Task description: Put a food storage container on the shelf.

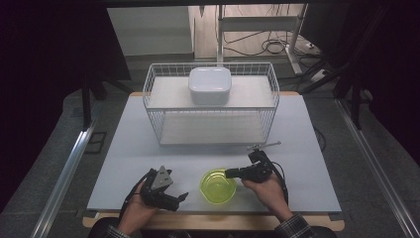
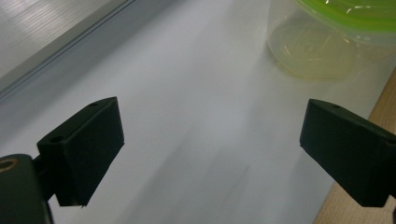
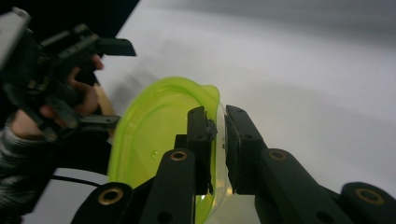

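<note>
A clear bowl with a lime-green rim [image 1: 218, 185] stands on the white table [image 1: 307, 148] near its front edge, between my two hands. My right gripper [image 1: 230, 173] reaches in from the right and is shut on the bowl's right wall. In the right gripper view the two black jaws [image 3: 220, 117] pinch the bowl [image 3: 154, 130] at its rim, one inside and one outside. My left gripper [image 1: 178, 184] rests to the left of the bowl, open, with bare table between its jaws [image 2: 210, 135]. The bowl [image 2: 317, 51] lies ahead of it to the right, apart from it.
A white wire basket rack [image 1: 148, 84] stands at the table's back, with a white lidded box [image 1: 210, 85] on its upper shelf. A thin metal piece [image 1: 265, 146] lies in front of the rack at the right. The wooden table edge [image 2: 383, 107] runs close by.
</note>
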`<state>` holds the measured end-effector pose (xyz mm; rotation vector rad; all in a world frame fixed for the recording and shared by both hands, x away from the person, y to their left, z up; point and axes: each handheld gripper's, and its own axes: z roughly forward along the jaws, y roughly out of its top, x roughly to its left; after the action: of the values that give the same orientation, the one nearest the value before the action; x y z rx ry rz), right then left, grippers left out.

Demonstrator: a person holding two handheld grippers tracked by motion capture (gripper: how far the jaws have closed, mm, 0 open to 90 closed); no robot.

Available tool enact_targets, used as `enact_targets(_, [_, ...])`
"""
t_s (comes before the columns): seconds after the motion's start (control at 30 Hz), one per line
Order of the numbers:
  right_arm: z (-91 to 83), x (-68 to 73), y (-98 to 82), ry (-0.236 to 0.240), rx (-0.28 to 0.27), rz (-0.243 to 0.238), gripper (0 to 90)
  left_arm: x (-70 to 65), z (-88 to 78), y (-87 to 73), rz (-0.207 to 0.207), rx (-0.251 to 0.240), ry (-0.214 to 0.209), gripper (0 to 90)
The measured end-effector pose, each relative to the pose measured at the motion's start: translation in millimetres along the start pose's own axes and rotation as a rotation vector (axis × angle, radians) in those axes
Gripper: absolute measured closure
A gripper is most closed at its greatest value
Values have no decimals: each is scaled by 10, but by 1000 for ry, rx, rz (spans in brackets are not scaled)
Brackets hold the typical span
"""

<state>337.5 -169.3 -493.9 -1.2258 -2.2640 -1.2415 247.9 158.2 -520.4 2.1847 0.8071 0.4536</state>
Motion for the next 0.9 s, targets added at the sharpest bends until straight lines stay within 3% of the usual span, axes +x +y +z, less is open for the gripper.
enact_targets(0.13, [-17,-3,4,49,-25,39,824,0,-3,1,0,-1,2,62])
enact_targets(0.53, [-124,3,58,66,-83,57,834,5,-9,2,-3,-4,4,62])
enact_targets(0.6, [-145,-9,69,90,-99,75,842,7,-9,1,-3,-4,4,62])
enact_targets(0.7, [-163,-7,83,75,-113,65,842,9,-10,1,-4,-4,4,62])
enact_targets(0.73, [-166,-19,93,91,-113,77,842,9,-10,1,-4,-5,4,62])
enact_targets(0.8, [-152,-24,95,61,-109,63,842,9,-10,1,-3,-4,5,62])
enact_targets(0.9, [-133,-50,88,84,-107,86,842,10,-11,1,-4,-5,5,62])
